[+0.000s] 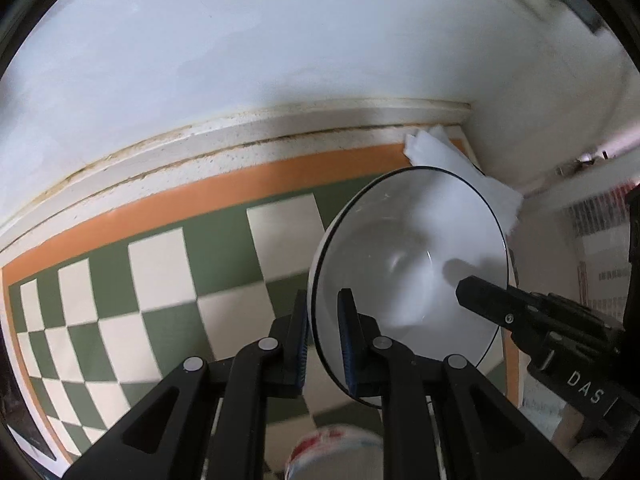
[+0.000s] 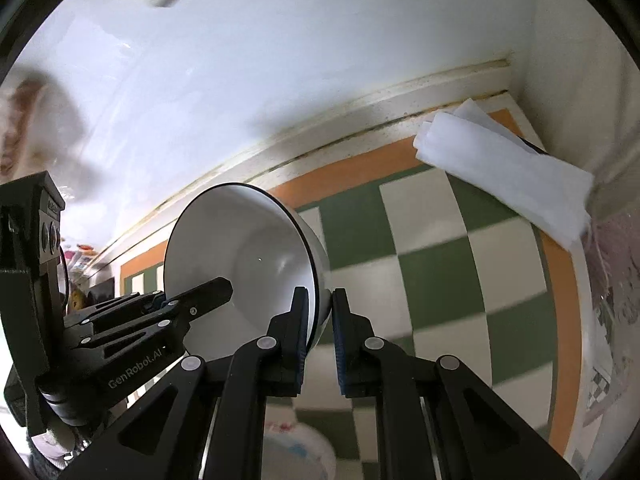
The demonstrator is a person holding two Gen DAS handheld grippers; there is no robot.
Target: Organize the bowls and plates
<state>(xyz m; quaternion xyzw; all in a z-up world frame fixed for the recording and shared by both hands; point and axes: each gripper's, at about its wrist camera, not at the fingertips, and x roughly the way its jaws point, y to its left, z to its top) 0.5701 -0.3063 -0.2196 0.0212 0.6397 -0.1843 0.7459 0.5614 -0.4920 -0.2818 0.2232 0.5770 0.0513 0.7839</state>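
Both grippers are clamped on one white bowl (image 1: 408,264), the left gripper (image 1: 323,344) pinching its near rim, the right gripper (image 2: 320,340) pinching the opposite rim. The bowl hangs tilted above the checkered mat (image 1: 160,280), near the folded white cloth (image 2: 508,176) in the mat's far corner.

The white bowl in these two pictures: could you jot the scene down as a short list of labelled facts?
held item: white bowl with a thin dark rim, tilted, clear of the mat
left gripper: shut on the bowl's rim
right gripper: shut on the opposite rim
surface: green-and-cream checkered mat with orange border
in the corner: folded white cloth by the wall
below: a second dish, blurred
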